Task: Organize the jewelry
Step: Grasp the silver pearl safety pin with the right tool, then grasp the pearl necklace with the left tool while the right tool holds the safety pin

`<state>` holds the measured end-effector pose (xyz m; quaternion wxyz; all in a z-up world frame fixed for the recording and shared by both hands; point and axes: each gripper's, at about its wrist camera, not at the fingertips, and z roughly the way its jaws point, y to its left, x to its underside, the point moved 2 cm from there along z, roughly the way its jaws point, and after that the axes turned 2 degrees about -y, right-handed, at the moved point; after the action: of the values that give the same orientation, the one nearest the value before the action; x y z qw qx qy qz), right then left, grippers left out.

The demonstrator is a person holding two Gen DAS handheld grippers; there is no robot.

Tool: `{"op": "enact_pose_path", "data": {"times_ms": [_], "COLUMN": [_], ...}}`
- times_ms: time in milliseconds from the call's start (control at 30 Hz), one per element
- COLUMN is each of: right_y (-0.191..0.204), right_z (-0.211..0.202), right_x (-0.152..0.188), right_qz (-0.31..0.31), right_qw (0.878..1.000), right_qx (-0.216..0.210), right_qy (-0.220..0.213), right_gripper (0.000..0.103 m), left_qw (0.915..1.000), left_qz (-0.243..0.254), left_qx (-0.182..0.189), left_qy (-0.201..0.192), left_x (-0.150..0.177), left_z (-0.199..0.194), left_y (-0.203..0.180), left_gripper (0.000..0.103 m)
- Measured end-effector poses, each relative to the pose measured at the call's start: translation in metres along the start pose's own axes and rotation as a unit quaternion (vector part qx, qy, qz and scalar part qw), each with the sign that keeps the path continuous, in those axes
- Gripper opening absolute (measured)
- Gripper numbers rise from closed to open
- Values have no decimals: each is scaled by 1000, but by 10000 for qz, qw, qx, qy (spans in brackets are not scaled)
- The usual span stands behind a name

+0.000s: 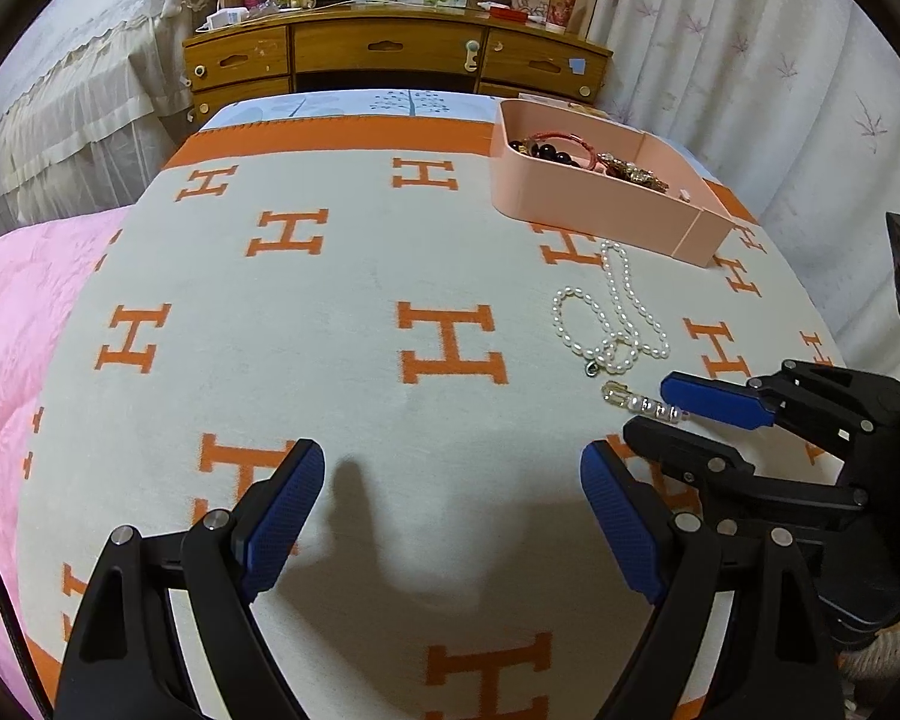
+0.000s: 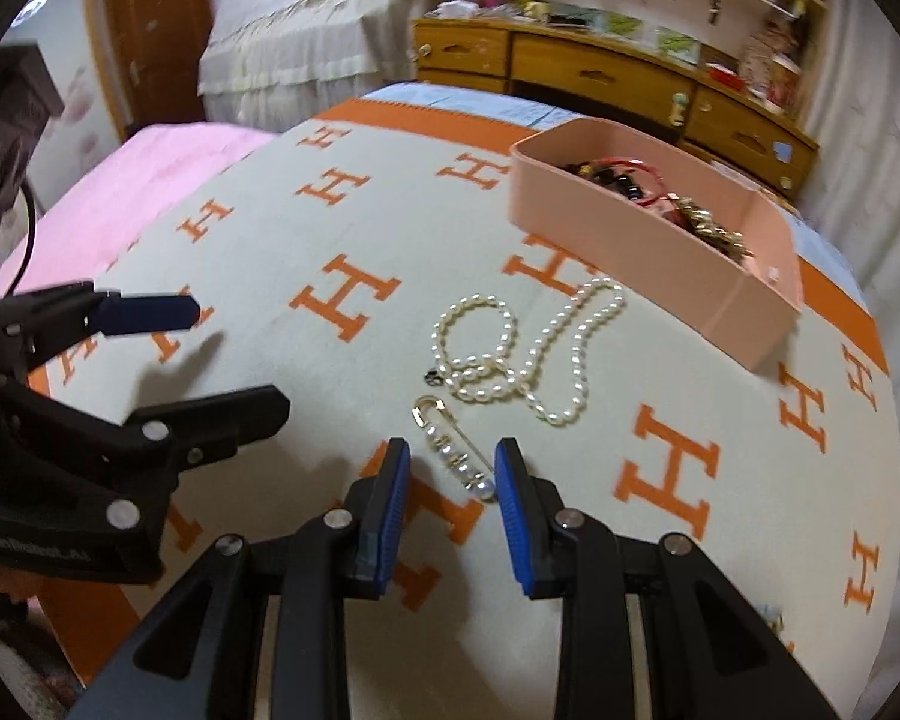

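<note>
Two grippers are seen over a bed covered by a cream blanket (image 1: 342,276) with orange H marks. The left gripper (image 1: 453,504) is held released above bare blanket at the near edge, its two blue pads wide apart with nothing between them. The right gripper (image 2: 453,474) is also spread, lowered to the blanket with one brooch (image 2: 456,450) lying between its pads; whether a pad touches the brooch cannot be told, and nothing is clamped. In the left wrist view the right gripper (image 1: 660,414) comes in from the right, with the brooch (image 1: 645,402) at its tips.

The brooch is a gold pin set with a row of small pearls. Just beyond it, farther from the grippers, one pearl necklace (image 2: 528,348) lies loose in loops on the blanket, its clasp near the brooch head. The same necklace (image 1: 615,318) is seen right of centre in the left wrist view.

One pink tray (image 1: 594,210) stands at the far right of the blanket, near the necklace but apart from it. Inside it are dark beads, a red cord bracelet and a gold piece heaped together; their exact count cannot be told.

A pink quilt (image 1: 24,348) lies at the left. One wooden dresser (image 1: 390,54) with several drawers stands beyond the bed.
</note>
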<state>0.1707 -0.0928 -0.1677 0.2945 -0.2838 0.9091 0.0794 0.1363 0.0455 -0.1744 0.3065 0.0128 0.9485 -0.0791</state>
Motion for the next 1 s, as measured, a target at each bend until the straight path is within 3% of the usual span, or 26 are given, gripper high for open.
{"op": "enact_pose_path", "data": {"times_ms": [133, 233, 367, 500, 600, 733, 833, 1000], "right_y": [-2, -8, -29, -57, -67, -71, -74, -79], "right_z": [1, 0, -4, -10, -16, -23, -28, -29], "right_x": [0, 0, 4, 16, 28, 43, 51, 55], "right_qz": [-195, -29, 607, 1628, 1997, 2336, 2486, 2601], "right_qw": [9996, 9999, 9977, 9842, 9761, 9647, 9597, 9551], "right_qx": [-180, -126, -287, -692, -862, -1214, -1313, -1417], "right_qy": [-34, 41, 83, 51, 17, 26, -13, -43], "right_gripper": [28, 7, 7, 7, 7, 7, 7, 7], "left_qw": [10000, 10000, 9998, 9970, 9867, 9580, 9447, 9376], "left_qz": [-28, 7, 154, 756, 1615, 2861, 3270, 3459], "left_qx": [2, -21, 79, 180, 175, -175, -223, -47], "left_qy": [16, 13, 31, -35, -107, -131, 43, 352], "left_x": [0, -1, -6, -16, -24, -29, -34, -48], "left_z": [1, 1, 2, 4, 9, 28, 40, 53], "left_y": [1, 0, -7, -26, -49, -76, -85, -95], "left_gripper": [86, 86, 86, 86, 86, 86, 80, 76]}}
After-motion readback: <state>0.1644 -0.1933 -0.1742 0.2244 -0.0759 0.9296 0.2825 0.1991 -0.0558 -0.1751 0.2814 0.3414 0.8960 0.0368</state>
